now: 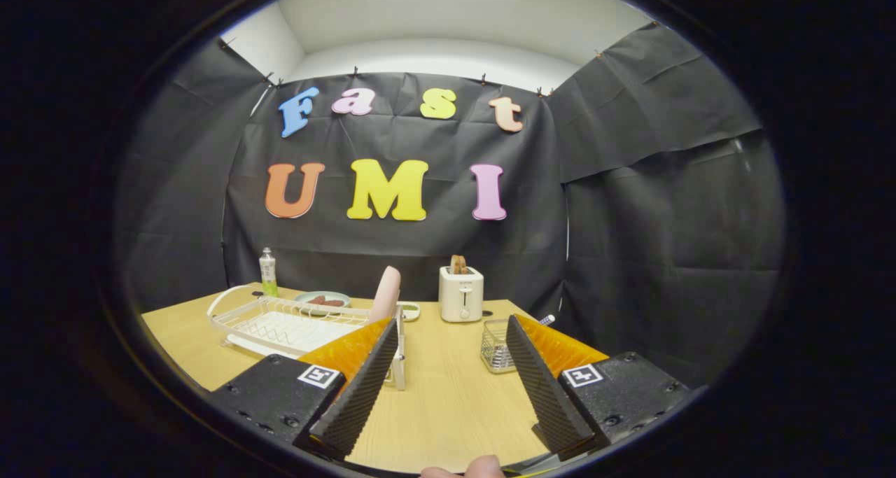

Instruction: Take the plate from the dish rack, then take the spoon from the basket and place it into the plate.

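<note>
Wooden table (pixel 448 394) spreads ahead; my gripper (pixel 448 373) hangs empty with fingers apart, pink plate (pixel 386 292) upright in the dish rack (pixel 280 324) ahead-left.

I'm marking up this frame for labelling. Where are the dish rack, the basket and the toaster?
dish rack (pixel 280 322): gripper view, white wire rim.
basket (pixel 494 345): gripper view, mesh front wall.
toaster (pixel 460 294): gripper view, white front face.
gripper (pixel 448 387): gripper view, fingers open.
</note>
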`<state>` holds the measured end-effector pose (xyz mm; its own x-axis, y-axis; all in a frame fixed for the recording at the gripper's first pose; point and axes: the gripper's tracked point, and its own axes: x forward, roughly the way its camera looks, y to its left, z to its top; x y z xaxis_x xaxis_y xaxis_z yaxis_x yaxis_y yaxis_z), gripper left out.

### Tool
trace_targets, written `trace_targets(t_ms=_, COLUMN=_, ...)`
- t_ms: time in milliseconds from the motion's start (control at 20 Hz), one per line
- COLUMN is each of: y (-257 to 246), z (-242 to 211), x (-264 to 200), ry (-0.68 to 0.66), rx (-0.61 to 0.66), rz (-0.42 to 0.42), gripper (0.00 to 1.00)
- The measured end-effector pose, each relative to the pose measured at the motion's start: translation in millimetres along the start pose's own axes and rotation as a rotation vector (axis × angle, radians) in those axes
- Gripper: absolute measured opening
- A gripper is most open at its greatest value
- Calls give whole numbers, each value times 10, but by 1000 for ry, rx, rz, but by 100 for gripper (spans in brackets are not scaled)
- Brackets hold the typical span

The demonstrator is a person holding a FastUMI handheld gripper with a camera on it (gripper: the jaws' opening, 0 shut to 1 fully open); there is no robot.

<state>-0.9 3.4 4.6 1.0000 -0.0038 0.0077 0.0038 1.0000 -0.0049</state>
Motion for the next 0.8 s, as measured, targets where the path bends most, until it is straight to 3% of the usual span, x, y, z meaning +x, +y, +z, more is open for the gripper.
trace_targets(t_ms=350, y=88, z=284, x=132, ry=-30, rx=-25, rz=23, gripper=100)
trace_targets(t_ms=800, y=490, z=859, x=653, ry=0, rx=-58, rz=130, gripper=100)
